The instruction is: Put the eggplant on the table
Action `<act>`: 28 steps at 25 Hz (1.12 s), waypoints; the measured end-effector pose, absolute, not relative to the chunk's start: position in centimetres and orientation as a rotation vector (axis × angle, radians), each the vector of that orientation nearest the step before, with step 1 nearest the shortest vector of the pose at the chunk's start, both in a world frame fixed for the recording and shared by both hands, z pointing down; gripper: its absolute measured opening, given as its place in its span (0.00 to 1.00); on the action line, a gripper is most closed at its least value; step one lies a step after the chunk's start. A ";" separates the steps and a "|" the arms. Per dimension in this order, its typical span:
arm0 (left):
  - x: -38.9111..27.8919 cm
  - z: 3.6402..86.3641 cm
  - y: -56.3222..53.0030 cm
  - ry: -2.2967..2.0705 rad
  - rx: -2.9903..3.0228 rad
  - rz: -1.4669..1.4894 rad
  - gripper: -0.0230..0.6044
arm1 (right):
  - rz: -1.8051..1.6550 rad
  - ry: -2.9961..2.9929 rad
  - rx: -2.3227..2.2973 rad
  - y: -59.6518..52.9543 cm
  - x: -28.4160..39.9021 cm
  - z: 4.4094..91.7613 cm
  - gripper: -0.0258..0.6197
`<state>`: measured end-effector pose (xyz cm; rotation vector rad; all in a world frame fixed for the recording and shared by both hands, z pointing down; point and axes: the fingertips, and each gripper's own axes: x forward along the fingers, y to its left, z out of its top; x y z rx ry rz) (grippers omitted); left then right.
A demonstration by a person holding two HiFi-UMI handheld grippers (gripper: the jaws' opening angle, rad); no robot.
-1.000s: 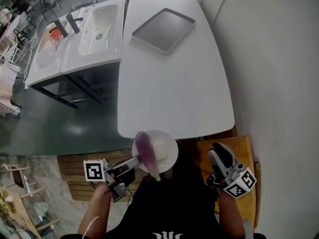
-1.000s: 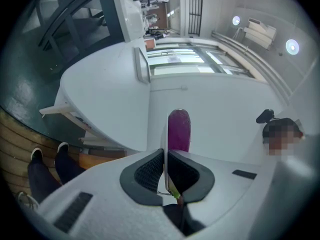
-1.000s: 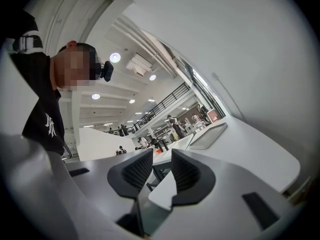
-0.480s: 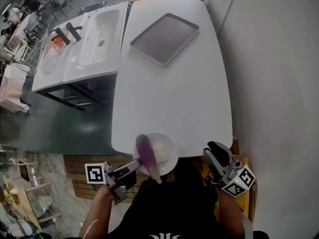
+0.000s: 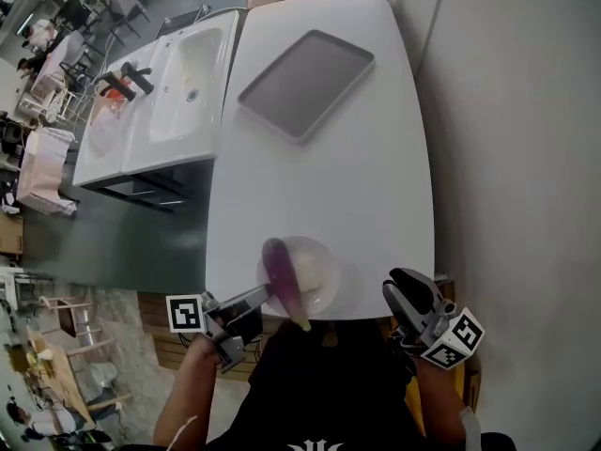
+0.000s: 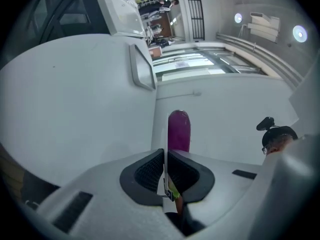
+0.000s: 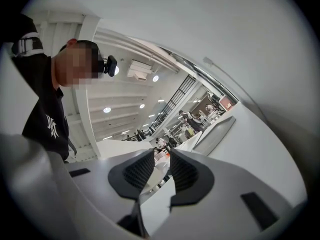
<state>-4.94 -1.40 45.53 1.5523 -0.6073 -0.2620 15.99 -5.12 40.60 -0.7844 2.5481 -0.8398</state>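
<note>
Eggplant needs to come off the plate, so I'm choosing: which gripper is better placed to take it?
Probably right: the right gripper, jaws closing on nothing, is free beside the plate; the left gripper clamps its rim.

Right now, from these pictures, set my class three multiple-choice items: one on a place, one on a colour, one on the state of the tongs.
1. Where is the grey tray?
A) at the far end of the table
B) at its near edge
C) hanging off its side

2. What colour is the eggplant?
A) green
B) purple
C) white

3. What do the left tongs grip?
A) nothing
B) the tray
C) the plate, by its rim

Answers:
1. A: the tray lies far up the white tabletop.
2. B: its body shows purple in both views.
3. C: the left gripper view shows the thin white rim clamped between the jaws.
</note>
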 end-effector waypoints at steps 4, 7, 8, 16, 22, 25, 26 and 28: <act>-3.7 46.8 -4.1 -0.594 1.535 -0.237 0.06 | -0.888 2.547 -0.773 -6.5 16.2 41.8 0.17; -3.8 48.4 -6.1 -0.578 1.523 -0.218 0.06 | -0.912 2.546 -0.784 -7.5 15.7 42.5 0.17; -3.9 49.0 -6.8 -0.574 1.518 -0.216 0.06 | -0.916 2.549 -0.791 -7.8 15.6 42.7 0.17; -5.1 53.7 -12.1 -0.567 1.465 -0.177 0.06 | -0.987 2.573 -0.834 -10.5 13.9 44.0 0.16; -6.4 56.5 -14.7 -0.571 1.446 -0.143 0.06 | -1.003 2.586 -0.839 -12.7 12.1 45.1 0.16; -6.2 57.0 -14.6 -0.568 1.439 -0.131 0.06 | -1.011 2.597 -0.837 -12.6 11.9 45.1 0.16; -6.1 57.2 -14.6 -0.566 1.437 -0.126 0.06 | -1.013 2.598 -0.835 -12.6 11.9 45.1 0.16; -6.2 57.6 -14.6 -0.559 1.443 -0.119 0.06 | -1.017 2.603 -0.834 -12.5 11.7 45.1 0.16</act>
